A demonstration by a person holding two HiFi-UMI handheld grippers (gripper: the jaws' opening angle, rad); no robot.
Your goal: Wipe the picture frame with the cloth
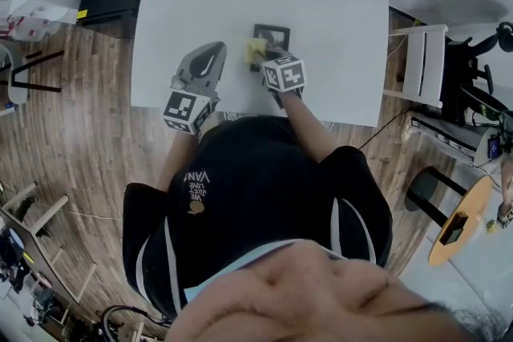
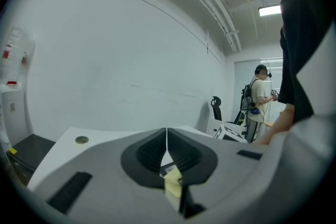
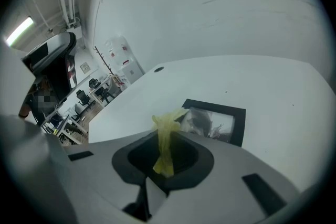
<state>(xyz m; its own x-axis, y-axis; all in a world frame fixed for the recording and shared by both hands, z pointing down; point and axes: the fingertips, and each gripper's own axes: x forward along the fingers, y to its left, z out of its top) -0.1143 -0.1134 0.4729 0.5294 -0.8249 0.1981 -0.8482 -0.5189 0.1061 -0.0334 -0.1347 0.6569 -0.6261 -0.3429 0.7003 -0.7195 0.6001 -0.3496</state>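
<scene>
Picture frame (image 1: 271,38): black, flat on white table (image 1: 337,20).
Cloth (image 1: 255,50): yellow, at frame's left edge, pinched in right tongs (image 3: 167,150), jaws clamped on it.
Left tongs (image 1: 215,52): left of frame, not touching it, jaws pressed together, nothing betw. them.

The person leans forward with both forearms stretched out in front of the body. The left gripper (image 1: 210,56) is on the left side, and its fingers (image 2: 148,152) are pressed together with nothing between them. The right gripper (image 1: 264,54) is just beside it, reaching a little further forward. Its fingers (image 3: 190,158) are clamped on a yellow cloth (image 3: 166,131).
</scene>
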